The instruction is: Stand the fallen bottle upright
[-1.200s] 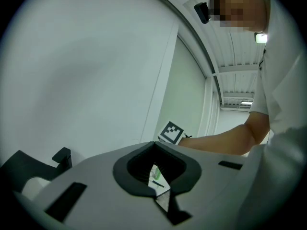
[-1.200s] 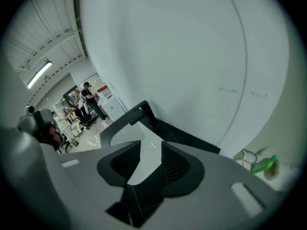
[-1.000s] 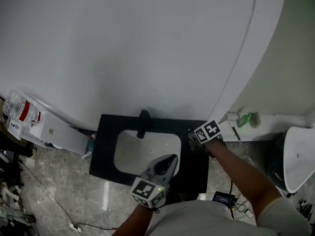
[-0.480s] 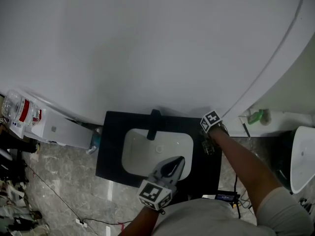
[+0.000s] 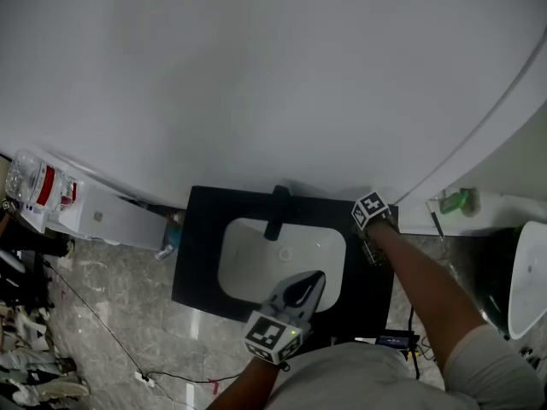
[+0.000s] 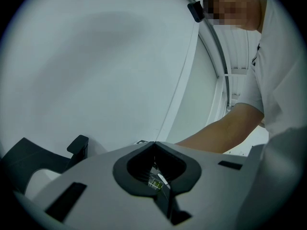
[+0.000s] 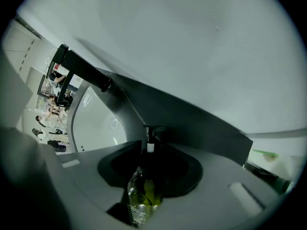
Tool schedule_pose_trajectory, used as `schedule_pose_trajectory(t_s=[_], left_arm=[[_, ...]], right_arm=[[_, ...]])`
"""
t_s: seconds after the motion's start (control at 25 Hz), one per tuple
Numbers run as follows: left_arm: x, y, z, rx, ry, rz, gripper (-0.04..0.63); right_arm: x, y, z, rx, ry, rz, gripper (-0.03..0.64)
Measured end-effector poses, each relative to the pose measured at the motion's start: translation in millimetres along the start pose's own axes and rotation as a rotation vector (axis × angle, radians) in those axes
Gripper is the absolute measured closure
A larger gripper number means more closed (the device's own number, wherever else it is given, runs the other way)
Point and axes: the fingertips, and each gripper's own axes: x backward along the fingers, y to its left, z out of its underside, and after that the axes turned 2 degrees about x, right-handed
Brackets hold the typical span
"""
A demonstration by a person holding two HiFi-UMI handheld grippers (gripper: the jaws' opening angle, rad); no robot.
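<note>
1. The right gripper [image 5: 373,248] is pointed steeply down over the right end of a black rectangular counter top [image 5: 198,246]. Its jaws are closing. A clear pump bottle of yellow-green liquid [image 7: 143,195] is seen between them, with a dark gap on either side of it, so no pad is seen pressing on it.
2. The bottle appears to be lying on the counter, just right of a white oval basin [image 5: 256,263] that is sunk into the top. Its labelled body is nearest the gripper's camera, and its black pump head [image 7: 150,132] is turned away.
3. The right gripper is carried on a bare forearm [image 5: 419,289] that is stretched in from the lower right.
4. The left gripper [image 6: 153,143] is held near level over the front rim of the basin, well apart from the bottle. Its jaws are brought together at the tips, and nothing is gripped between them.
5. A black tap [image 5: 278,213] is mounted at the back of the basin, against a plain pale grey wall [image 5: 256,75].
6. A grey marbled floor [image 5: 111,314] is seen to the left of the counter.
</note>
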Motion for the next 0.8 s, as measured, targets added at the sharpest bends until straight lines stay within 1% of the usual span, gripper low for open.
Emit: schedule_pose_trajectory(t_s=[0.12,0.2,0.44,0.6,0.8], left_arm=[[1.0,-2.1,-1.4,0.001,-0.003,0.006,0.586],[0.5,-4.4,-2.3,-0.002,-0.004,0.013,0.586],[-8.0,-21.1,-4.2,-0.018,-0.012,0.041,0.586],[-8.8,-36.0,-8.7,-0.037,-0.018,0.055,0.586],[-7.9,-50.4,-10.8,-0.060,-0.018,0.060,0.586]], right_arm=[[9.5,4.7,-1.3,0.021,-0.036,0.000,0.497],[21.2,9.4,-4.8,0.039,-0.081,-0.002,0.497],[74.6,24.2,-8.2,0.123,-0.274,0.007,0.499],[107.5,40.1,12.8,0.210,-0.396,0.041,0.499],[123.0,58.0,56.6,0.333,-0.509,0.127,0.499]])
